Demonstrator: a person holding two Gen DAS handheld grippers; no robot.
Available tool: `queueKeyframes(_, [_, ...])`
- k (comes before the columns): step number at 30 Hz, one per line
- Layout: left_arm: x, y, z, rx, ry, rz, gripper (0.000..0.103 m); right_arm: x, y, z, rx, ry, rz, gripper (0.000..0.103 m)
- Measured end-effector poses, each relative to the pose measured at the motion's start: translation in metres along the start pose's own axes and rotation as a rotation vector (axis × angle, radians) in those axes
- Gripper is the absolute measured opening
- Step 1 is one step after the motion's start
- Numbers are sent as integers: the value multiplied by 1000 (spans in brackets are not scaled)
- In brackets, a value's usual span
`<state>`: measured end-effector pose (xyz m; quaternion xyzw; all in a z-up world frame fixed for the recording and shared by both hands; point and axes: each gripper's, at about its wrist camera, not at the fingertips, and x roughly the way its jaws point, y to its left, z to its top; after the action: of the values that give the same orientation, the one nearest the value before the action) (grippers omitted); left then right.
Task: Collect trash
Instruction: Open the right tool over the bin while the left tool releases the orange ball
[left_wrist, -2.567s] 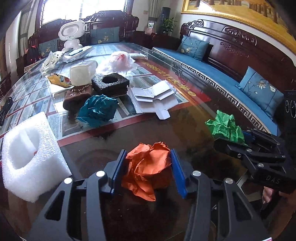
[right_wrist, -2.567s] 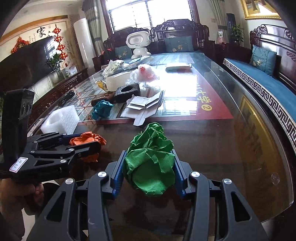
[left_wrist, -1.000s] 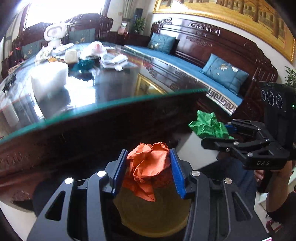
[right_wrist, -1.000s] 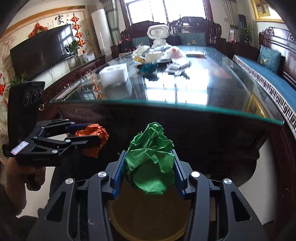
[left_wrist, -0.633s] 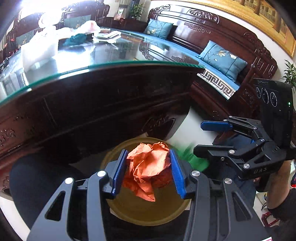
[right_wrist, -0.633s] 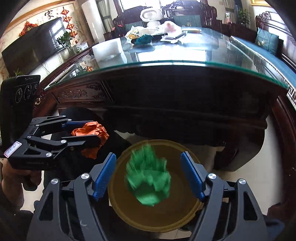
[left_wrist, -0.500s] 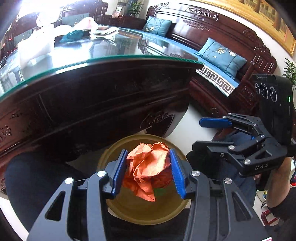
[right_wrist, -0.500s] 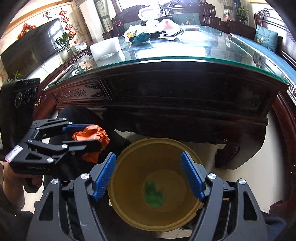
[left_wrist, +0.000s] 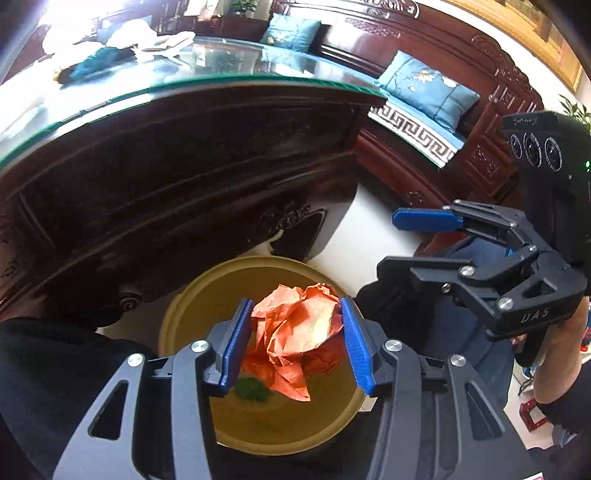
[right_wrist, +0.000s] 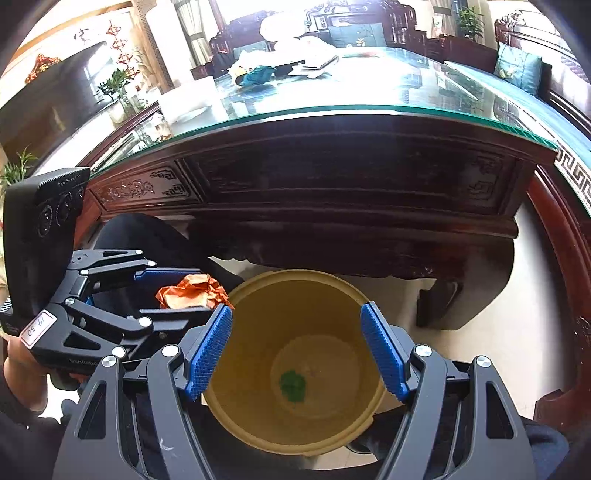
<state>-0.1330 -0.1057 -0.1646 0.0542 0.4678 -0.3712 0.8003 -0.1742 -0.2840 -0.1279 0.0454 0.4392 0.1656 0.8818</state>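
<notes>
our right gripper now gapes empty; the crumpled green paper ball has dropped to the round yellow bin's bottom. our left gripper still clamps the crumpled orange paper ball above it.

Two handheld grippers, the left gripper and the right gripper, one yellow bin, two crumpled paper balls, one orange paper ball and one green paper ball, one glass-topped table, two blue cushions on the bench.
</notes>
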Motion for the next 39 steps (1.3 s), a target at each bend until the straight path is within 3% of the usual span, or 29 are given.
queueKeyframes(10, [25,-17,0,35,60,-2,68,-6,-20,-9,30,1,-4,71])
queueKeyframes(22, [21,-11,7,8,39,13,68,-1,-24,-4,35,1,14,71])
queueKeyframes(29, [-2,6,15,-24,-26,37,68,0,-11,12,14,-4,36,71])
queueKeyframes(39, [-73,52,52,-103,-214,124,68,-1,12,67,-44,-52,58,71])
